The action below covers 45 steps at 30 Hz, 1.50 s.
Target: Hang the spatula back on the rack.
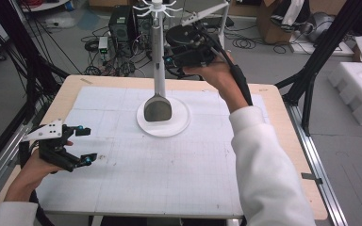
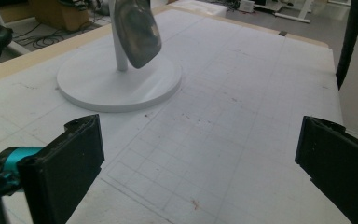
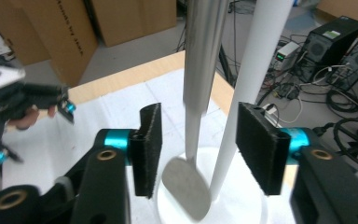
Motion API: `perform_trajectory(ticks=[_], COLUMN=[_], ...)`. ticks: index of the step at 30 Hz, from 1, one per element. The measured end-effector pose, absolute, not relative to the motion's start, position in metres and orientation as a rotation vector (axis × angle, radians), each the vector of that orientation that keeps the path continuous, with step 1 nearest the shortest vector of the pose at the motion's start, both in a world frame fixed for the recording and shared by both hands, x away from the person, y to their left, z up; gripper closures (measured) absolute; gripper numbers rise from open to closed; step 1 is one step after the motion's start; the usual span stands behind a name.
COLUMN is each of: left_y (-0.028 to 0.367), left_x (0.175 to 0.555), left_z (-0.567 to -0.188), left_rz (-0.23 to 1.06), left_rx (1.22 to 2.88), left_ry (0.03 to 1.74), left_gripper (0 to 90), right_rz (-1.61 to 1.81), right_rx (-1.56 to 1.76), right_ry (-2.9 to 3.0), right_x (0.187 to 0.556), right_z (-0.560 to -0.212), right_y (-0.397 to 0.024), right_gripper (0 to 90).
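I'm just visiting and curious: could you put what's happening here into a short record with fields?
Setting: white gridded mat on a wooden table
Stand: white utensil rack with round base
Hanging item: metal spatula, blade near the base
Right gripper: raised at the rack, jaws apart around the spatula handle, not pressing it
Left gripper: open, low over the mat, holding nothing

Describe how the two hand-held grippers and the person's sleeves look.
Both the left hand-held gripper and the right hand-held gripper are black, with teal collars behind flat black foam pads. The left carries a grey three-cornered plate with holes; a black cable trails from the right. Sleeves are white.
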State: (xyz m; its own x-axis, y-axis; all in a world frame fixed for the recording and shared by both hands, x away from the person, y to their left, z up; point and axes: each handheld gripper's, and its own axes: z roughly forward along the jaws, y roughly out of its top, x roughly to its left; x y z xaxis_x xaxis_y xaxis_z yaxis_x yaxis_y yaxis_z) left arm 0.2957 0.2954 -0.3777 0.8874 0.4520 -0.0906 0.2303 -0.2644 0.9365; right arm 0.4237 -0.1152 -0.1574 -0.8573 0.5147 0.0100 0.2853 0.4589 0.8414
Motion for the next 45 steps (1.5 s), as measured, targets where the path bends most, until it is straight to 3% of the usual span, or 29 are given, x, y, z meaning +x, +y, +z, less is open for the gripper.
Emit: perform_trajectory(ticks=[5, 10, 13, 15, 29, 45], left_y=[0.298, 0.302, 0.303, 0.304, 0.303, 0.302], left_x=[0.294, 0.293, 0.293, 0.292, 0.286, 0.276], left_z=[-0.376, -0.378, -0.378, -0.377, -0.373, -0.383], left_rz=[0.247, 0.255, 0.256, 0.257, 0.276, 0.287], left_rx=[1.848, 1.843, 1.833, 1.829, 1.814, 1.812], left_ry=[0.513, 0.524, 0.533, 0.530, 0.512, 0.523], left_gripper=[1.7, 1.7, 1.7, 1.7, 1.7, 1.7], right_rz=[1.396, 1.398, 1.393, 1.401, 1.565, 1.651], right_rx=[0.683, 0.592, 0.541, 0.530, 0.506, 0.609], right_ry=[2.454, 2.489, 2.473, 2.452, 2.394, 2.314], right_x=[0.410, 0.391, 0.377, 0.367, 0.309, 0.277], right_z=[-0.177, -0.200, -0.214, -0.225, -0.298, -0.377], right_y=[-0.138, -0.157, -0.169, -0.178, -0.247, -0.288], right_gripper=[36.7, 13.0, 8.4, 0.5, 0.3, 0.3])
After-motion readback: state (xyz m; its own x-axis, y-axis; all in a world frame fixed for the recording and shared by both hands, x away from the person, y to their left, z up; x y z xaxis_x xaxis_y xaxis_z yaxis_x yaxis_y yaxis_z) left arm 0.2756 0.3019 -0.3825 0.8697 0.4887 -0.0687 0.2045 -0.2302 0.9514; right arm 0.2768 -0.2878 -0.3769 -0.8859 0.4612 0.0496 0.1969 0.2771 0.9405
